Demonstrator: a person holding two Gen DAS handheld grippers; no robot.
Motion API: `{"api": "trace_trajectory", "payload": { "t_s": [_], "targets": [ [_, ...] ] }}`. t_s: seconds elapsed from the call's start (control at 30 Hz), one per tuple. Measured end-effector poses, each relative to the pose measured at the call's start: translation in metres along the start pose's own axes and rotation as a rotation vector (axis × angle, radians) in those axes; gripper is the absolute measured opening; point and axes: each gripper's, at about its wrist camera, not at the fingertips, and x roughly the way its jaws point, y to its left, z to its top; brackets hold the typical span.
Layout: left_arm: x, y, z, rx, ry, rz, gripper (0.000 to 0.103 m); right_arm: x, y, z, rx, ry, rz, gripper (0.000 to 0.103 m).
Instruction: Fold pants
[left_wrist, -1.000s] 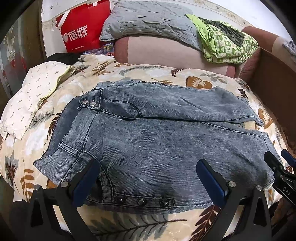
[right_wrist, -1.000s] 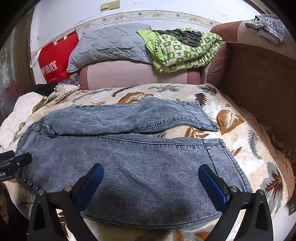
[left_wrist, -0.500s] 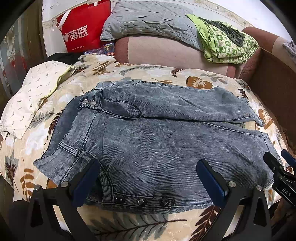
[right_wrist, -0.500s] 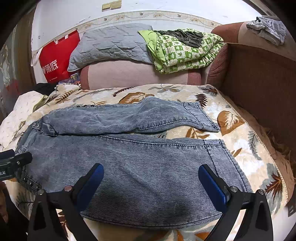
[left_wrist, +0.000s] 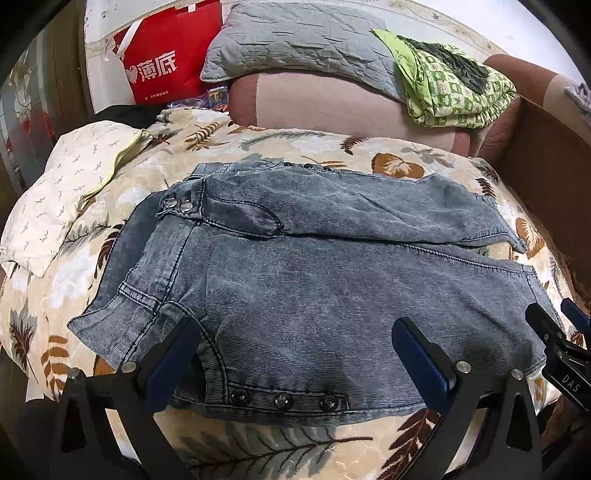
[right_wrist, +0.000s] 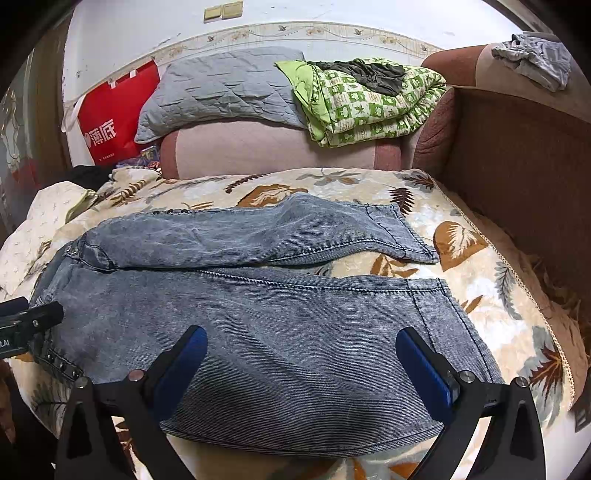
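Both views evenly lit, soft diffuse indoor light, no single source visible. White wall (right_wrist: 332, 22) brightest, near overexposed at top. No hard shadows; faint dark patch on pants (right_wrist: 280, 332) between fingers of right hand-held gripper (right_wrist: 301, 365). Denim weave and blanket (left_wrist: 295, 151) print sharp at centre. Strong fisheye bending, black vignette in corners, slight softness and smearing at rim, left edge dim. Small glints on metal snaps (left_wrist: 177, 205).

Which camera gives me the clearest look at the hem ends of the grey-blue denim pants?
The right wrist view: both hem ends of the grey-blue denim pants lie fully visible, near one stitched. The left wrist view shows them squeezed at the right edge, behind the right gripper.
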Motion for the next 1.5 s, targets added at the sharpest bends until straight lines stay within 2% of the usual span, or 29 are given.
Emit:
{"api": "trace_trajectory", "payload": {
  "t_s": [0.67,0.77,0.83,0.93,1.03,1.13,1.2,1.23,1.27,1.33,1.37,1.4,1.47,1.5],
  "targets": [
    [0.0,0.004,0.002,-0.012,0.004,-0.01,0.103,0.001,-0.001,0.0,0.0,0.003,0.0,0.103],
    [0.0,0.018,-0.001,-0.058,0.014,-0.015,0.103,0.003,-0.004,-0.001,0.019,0.017,0.012,0.103],
    [-0.003,0.043,-0.004,-0.132,0.006,0.012,0.103,0.003,-0.009,-0.002,0.051,0.045,0.032,0.103],
    [-0.005,0.097,-0.012,-0.328,0.008,0.05,0.103,-0.005,-0.034,-0.008,0.216,0.131,0.192,0.103],
    [0.009,0.144,-0.029,-0.536,0.067,0.033,0.103,-0.01,-0.07,-0.032,0.46,0.228,0.304,0.103],
    [0.021,0.162,-0.037,-0.613,0.112,0.041,0.102,-0.009,-0.107,-0.058,0.648,0.314,0.31,0.103],
    [0.026,0.163,-0.036,-0.625,0.119,0.038,0.102,-0.008,-0.13,-0.066,0.737,0.315,0.285,0.103],
    [0.028,0.163,-0.035,-0.631,0.114,0.025,0.093,-0.005,-0.142,-0.068,0.791,0.313,0.278,0.103],
    [0.031,0.164,-0.033,-0.63,0.121,0.02,0.077,-0.002,-0.154,-0.07,0.845,0.303,0.269,0.103],
    [0.036,0.161,-0.028,-0.617,0.145,0.043,0.061,0.006,-0.172,-0.071,0.916,0.293,0.233,0.1],
    [0.036,0.162,-0.027,-0.615,0.14,0.051,0.049,0.011,-0.178,-0.073,0.951,0.308,0.219,0.092],
    [0.038,0.162,-0.025,-0.614,0.146,0.046,0.044,0.016,-0.185,-0.076,0.993,0.314,0.218,0.083],
    [0.04,0.167,-0.024,-0.616,0.149,0.052,0.027,0.022,-0.195,-0.078,1.019,0.308,0.207,0.078],
    [0.04,0.17,-0.025,-0.615,0.15,0.06,0.022,0.025,-0.197,-0.077,1.026,0.309,0.206,0.077]
  ]
}}
